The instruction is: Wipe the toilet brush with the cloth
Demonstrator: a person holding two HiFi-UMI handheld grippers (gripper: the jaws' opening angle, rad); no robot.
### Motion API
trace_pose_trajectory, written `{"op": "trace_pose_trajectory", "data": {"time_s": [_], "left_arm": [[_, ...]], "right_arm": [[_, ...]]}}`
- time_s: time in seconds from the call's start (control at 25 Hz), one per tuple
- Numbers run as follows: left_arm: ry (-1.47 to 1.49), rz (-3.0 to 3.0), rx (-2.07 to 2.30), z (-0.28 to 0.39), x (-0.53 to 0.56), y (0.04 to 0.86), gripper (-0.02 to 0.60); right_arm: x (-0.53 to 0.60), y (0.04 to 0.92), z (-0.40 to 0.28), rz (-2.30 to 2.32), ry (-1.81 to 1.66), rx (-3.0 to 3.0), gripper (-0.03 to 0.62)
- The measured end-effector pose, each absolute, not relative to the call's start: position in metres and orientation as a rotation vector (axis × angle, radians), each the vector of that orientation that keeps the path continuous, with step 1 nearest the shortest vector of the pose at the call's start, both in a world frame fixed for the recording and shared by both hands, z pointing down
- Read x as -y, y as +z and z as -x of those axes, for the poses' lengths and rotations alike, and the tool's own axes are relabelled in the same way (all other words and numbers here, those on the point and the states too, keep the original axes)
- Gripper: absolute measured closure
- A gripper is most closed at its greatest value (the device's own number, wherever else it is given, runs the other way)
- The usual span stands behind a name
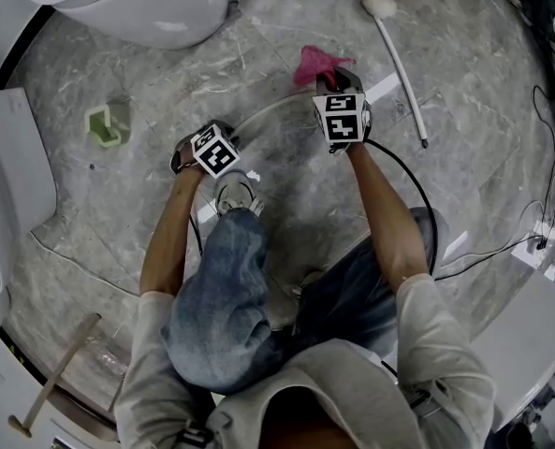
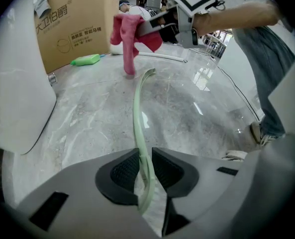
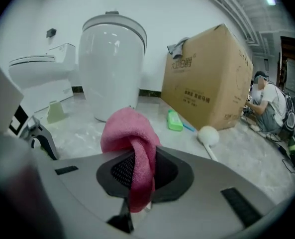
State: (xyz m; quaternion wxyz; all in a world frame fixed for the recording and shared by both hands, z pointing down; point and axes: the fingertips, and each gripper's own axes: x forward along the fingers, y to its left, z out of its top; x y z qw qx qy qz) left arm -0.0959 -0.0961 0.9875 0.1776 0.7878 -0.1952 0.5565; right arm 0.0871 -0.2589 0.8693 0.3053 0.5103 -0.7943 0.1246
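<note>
**Brush clamped on my left, cloth clamped on my right, a strip of floor between them**

My left tool is clenched on the toilet brush. Its two dark pads press the thin, pale green handle from either side, low on its length. From that grip the handle runs away from me in a shallow curve and ends in a free tip out over the grey marble floor. I cannot see the part of the brush below the pads.

My right tool is grasping the cloth. A fold of the pink fabric is pinched between the pads, with a rounded bunch standing above them and a short tail hanging below. In the left gripper view the cloth hangs from that tool just beyond the far tip of the handle and a little to its left. Bare floor shows between the two, so they are close but not touching. The head view agrees, with the handle arcing from my left tool toward my right one and the cloth past its end.

Toward the far edge of the floor stand the toilet on the left and a cardboard box on the right. A green bottle and a white round-headed brush lie in front of the box. A green holder stands near the floor's left edge, well apart from both tools.
</note>
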Motion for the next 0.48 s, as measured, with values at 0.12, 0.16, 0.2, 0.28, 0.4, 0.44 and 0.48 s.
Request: {"op": "trace_pose_trajectory", "data": {"time_s": [0.12, 0.16, 0.2, 0.28, 0.4, 0.44, 0.48], "left_arm": [[1.581, -2.225, 0.555, 0.096, 0.096, 0.989, 0.489], [1.582, -2.226, 0.557, 0.096, 0.096, 0.989, 0.489], [1.583, -2.226, 0.559, 0.096, 0.096, 0.989, 0.489], [1.588, -2.223, 0.559, 0.096, 0.096, 0.990, 0.489], [1.592, -2.223, 0.562, 0.097, 0.098, 0.989, 0.489], [1.593, -2.223, 0.563, 0.097, 0.098, 0.989, 0.489], [1.594, -2.223, 0.564, 0.096, 0.098, 0.990, 0.489]], "right_arm": [[0.256, 0.836, -0.060, -1.330, 0.293, 2.203, 0.531], [0.251, 0.829, -0.050, -1.318, 0.287, 2.233, 0.531], [0.243, 0.824, -0.041, -1.303, 0.288, 2.260, 0.531], [0.225, 0.820, -0.024, -1.275, 0.310, 2.306, 0.531], [0.198, 0.823, -0.003, -1.244, 0.361, 2.349, 0.531], [0.189, 0.828, 0.003, -1.228, 0.377, 2.352, 0.531], [0.182, 0.835, 0.008, -1.206, 0.398, 2.351, 0.531]]}}
